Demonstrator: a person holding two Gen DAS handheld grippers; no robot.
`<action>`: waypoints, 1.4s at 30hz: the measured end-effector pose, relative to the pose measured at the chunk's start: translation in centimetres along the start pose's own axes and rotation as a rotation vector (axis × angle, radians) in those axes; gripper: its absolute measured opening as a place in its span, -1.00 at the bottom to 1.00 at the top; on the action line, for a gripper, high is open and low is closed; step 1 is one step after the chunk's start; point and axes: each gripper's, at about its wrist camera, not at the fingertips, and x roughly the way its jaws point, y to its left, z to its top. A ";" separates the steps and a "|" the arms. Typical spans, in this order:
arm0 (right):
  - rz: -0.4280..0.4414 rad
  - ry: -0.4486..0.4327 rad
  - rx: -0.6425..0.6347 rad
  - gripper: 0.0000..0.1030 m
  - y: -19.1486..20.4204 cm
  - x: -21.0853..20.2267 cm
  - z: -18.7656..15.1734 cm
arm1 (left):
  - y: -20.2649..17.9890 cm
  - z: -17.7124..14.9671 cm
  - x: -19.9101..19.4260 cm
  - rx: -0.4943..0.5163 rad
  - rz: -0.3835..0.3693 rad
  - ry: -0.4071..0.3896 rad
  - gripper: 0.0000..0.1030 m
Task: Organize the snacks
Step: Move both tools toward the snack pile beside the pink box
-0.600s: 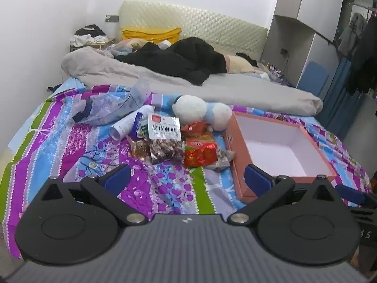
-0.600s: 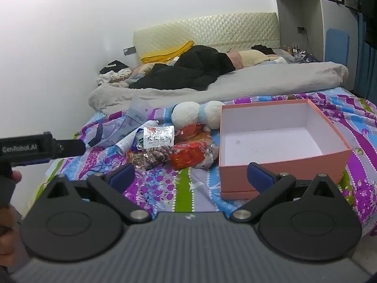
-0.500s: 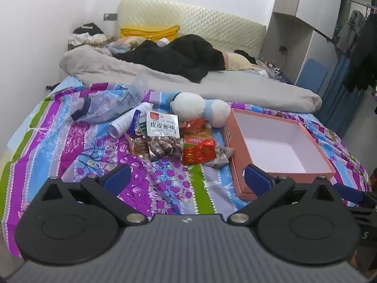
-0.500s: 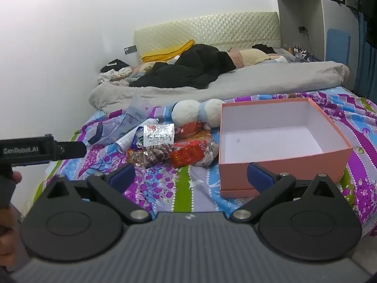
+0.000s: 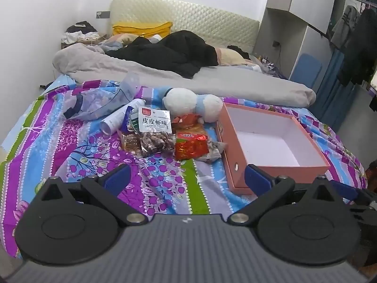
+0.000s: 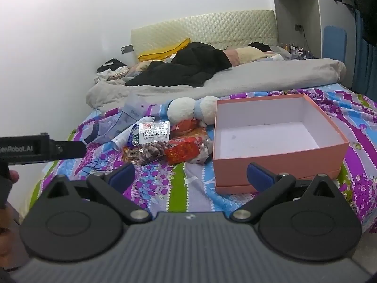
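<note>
A heap of snack packets lies on the patterned bedspread: a white-labelled shrimp snack bag point(image 5: 154, 123) point(image 6: 154, 132), a red foil packet point(image 5: 190, 145) point(image 6: 185, 149) and a white tube point(image 5: 120, 119). To their right stands an open pink box point(image 5: 231, 139) point(image 6: 278, 158), white inside and holding nothing. My left gripper point(image 5: 186, 176) hangs open over the near bedspread, short of the heap. My right gripper point(image 6: 190, 174) is open too, its right finger in front of the box's near wall. Nothing sits between either pair of fingers.
A white and blue plush toy point(image 5: 192, 102) lies behind the snacks, a clear plastic bag point(image 5: 99, 101) to their left. A grey duvet point(image 5: 212, 83) and dark clothes fill the far half of the bed. The left gripper's body point(image 6: 40, 148) and a hand show at the right view's left edge.
The left view has tilted slightly, so the snacks and box sit a little lower and closer. The right view is nearly unchanged. Both grippers stay open.
</note>
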 end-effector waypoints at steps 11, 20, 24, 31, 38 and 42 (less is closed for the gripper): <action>-0.009 -0.003 0.000 1.00 0.2 0.0 -0.1 | 0.2 0.4 0.2 -0.004 0.000 0.003 1.00; -0.008 0.002 0.001 1.00 0.2 0.1 -0.2 | 0.4 0.3 0.3 0.003 0.004 0.004 1.00; -0.013 0.008 0.002 1.00 0.2 0.3 -0.4 | 0.4 0.3 0.4 0.003 0.006 0.007 1.00; -0.024 0.005 -0.001 1.00 0.3 0.4 -0.5 | 0.4 0.2 0.4 0.000 0.007 0.009 1.00; -0.034 0.008 0.005 1.00 0.3 0.4 -0.6 | 0.5 0.1 0.5 -0.003 0.000 0.012 1.00; -0.040 0.009 0.010 1.00 0.1 0.4 -0.9 | 0.5 0.0 0.5 -0.002 0.000 0.011 1.00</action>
